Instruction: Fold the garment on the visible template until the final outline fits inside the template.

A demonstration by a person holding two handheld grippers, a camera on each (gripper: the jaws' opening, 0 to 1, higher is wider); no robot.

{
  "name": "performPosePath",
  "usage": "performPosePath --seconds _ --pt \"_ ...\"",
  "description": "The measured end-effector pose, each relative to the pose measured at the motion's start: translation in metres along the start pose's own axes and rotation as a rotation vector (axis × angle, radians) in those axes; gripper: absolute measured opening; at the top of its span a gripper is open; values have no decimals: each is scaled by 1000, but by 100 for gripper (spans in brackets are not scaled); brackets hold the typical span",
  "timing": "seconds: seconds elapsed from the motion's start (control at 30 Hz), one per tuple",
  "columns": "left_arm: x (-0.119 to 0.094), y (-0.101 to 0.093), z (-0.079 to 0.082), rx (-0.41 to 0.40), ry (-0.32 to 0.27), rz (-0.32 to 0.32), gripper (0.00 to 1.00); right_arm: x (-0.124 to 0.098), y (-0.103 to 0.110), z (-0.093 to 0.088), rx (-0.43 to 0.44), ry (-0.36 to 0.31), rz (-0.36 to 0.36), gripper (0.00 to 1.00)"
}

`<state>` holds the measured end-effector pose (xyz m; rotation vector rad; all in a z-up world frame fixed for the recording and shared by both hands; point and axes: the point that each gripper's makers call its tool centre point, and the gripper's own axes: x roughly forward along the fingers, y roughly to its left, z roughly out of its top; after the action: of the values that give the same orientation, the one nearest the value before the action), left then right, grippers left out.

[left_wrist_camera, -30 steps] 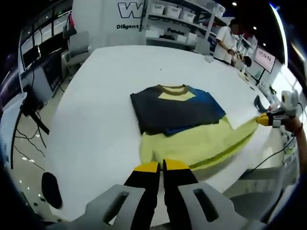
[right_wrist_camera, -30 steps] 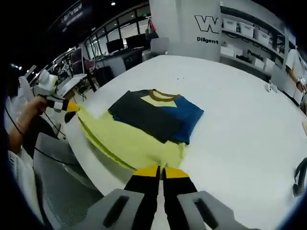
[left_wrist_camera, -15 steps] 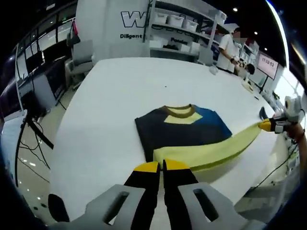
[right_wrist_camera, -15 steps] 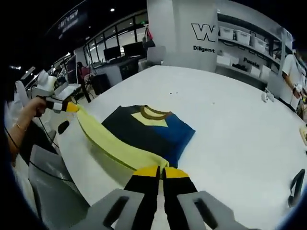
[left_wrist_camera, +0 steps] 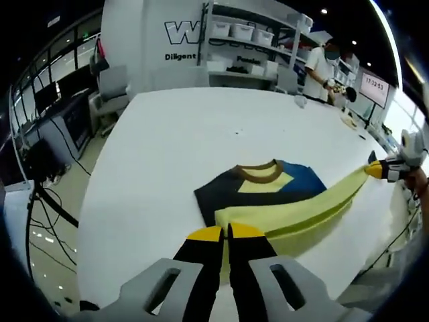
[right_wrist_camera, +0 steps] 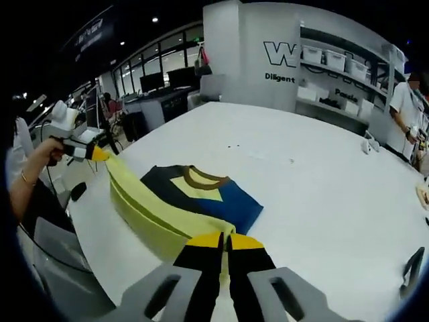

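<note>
Yellow-green hem rising off the white table (left_wrist_camera: 154,168) since a second ago.
Left gripper (left_wrist_camera: 226,233) and right gripper (right_wrist_camera: 226,239) are pinching the yellow, navy and blue knit garment (left_wrist_camera: 268,198), stretching it taut.

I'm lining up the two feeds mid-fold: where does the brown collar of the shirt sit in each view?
Left gripper view: the brown collar is just right of centre, above the lifted yellow hem.
Right gripper view: the brown collar sits left of centre, right of the yellow hem.
Shared landmark: the white wall with the big "W" lettering behind the table.
</note>
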<state>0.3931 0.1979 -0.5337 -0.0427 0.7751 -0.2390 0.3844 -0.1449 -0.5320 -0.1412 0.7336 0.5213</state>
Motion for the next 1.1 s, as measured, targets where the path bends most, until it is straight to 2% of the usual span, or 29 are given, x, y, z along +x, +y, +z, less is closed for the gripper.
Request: performPosePath --seconds 0.07,0.13,0.17,0.2,0.27,0.4,0.57,0.67,0.73,0.93,1.1 --pt "3 1 5 14 -6 1 6 5 -2 8 -4 -14 -1 0" --pt "13 6 13 28 -3 5 6 14 -11 19 24 -50 -31 0" --pt "20 7 19 48 -3 13 6 20 -16 27 67 -72 -41 0" --pt "29 7 32 50 -26 14 6 23 -18 31 64 -77 -49 0" --pt "41 11 42 67 -29 38 6 36 -27 41 88 -78 -77 0" --pt "56 19 52 54 -36 55 6 50 -30 50 62 -66 -109 0" --pt "75 25 58 43 -23 64 6 69 -37 55 81 -63 -99 0" --pt "88 29 61 28 -17 65 6 78 -49 52 63 -22 -152 0" --pt "97 30 62 28 -8 63 6 82 -52 53 64 -22 -155 0" --pt "122 36 59 1 35 58 6 107 -63 51 102 8 -158 0" --pt "146 44 51 -41 86 66 6 124 -72 48 118 31 -154 0"
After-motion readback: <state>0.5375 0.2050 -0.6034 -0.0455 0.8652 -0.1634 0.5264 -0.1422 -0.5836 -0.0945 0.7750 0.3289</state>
